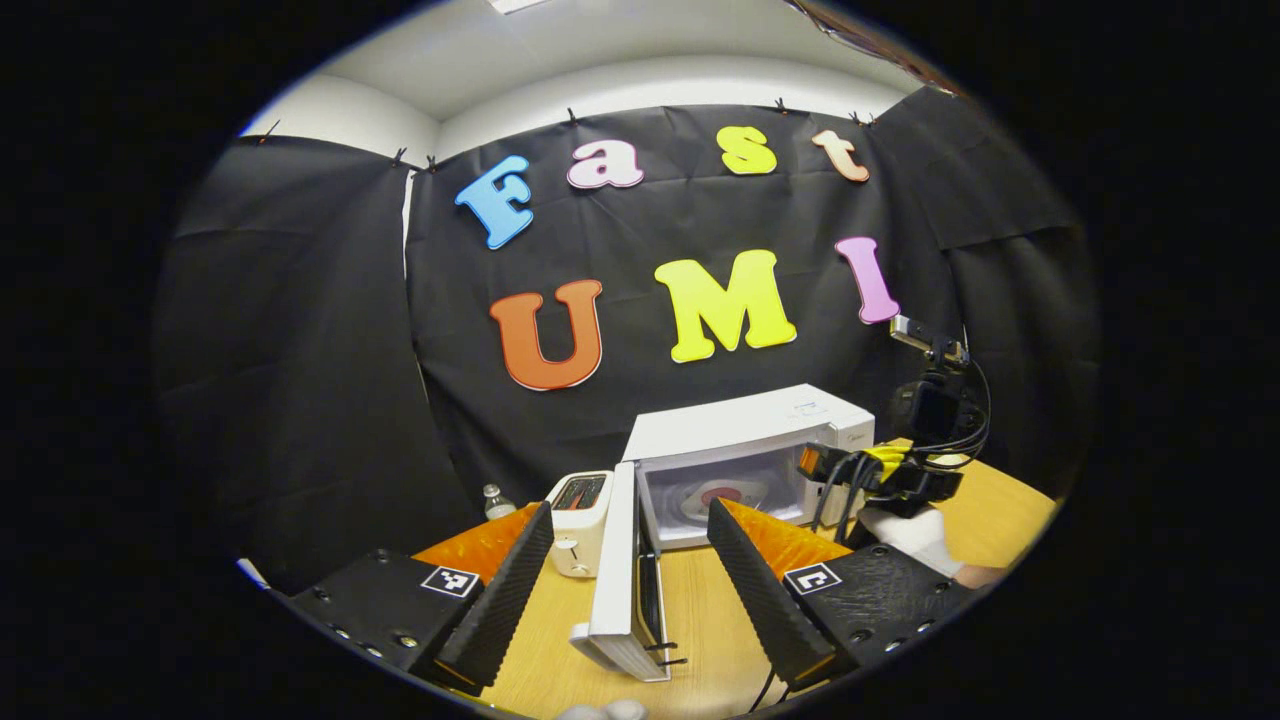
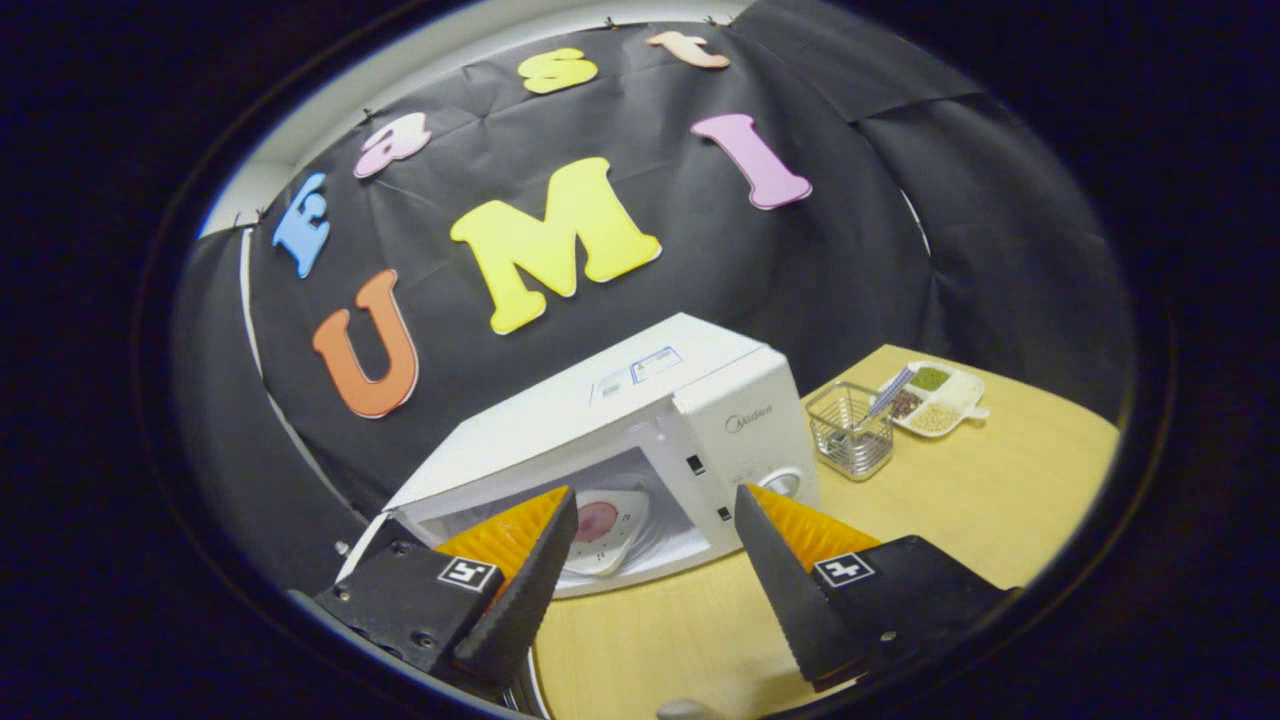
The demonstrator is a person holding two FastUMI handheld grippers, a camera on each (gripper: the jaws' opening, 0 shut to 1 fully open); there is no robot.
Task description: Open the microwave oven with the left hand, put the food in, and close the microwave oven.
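The white box-shaped microwave oven (image 1: 745, 440) is seen just right of centre in the left gripper view, on the pale wooden table (image 1: 700, 620), and its white door (image 1: 628, 570) is swung wide open toward the lower middle of the frame. Inside the lit cavity, a white plate with a reddish piece of food (image 1: 722, 495) is seen lying flat. The left gripper (image 1: 630, 575) is spread wide at the bottom of the frame with nothing held, the open door standing between its fingers. A small white toaster (image 1: 580, 505) is set just left of the door. In the right gripper view the right gripper (image 2: 650, 570) is likewise parted wide and empty, aimed at the cavity, where the plate (image 2: 600, 530) is seen at lower centre. At the right, a wire basket (image 2: 850, 430) and a white divided dish of grains (image 2: 935, 398) are placed side by side.
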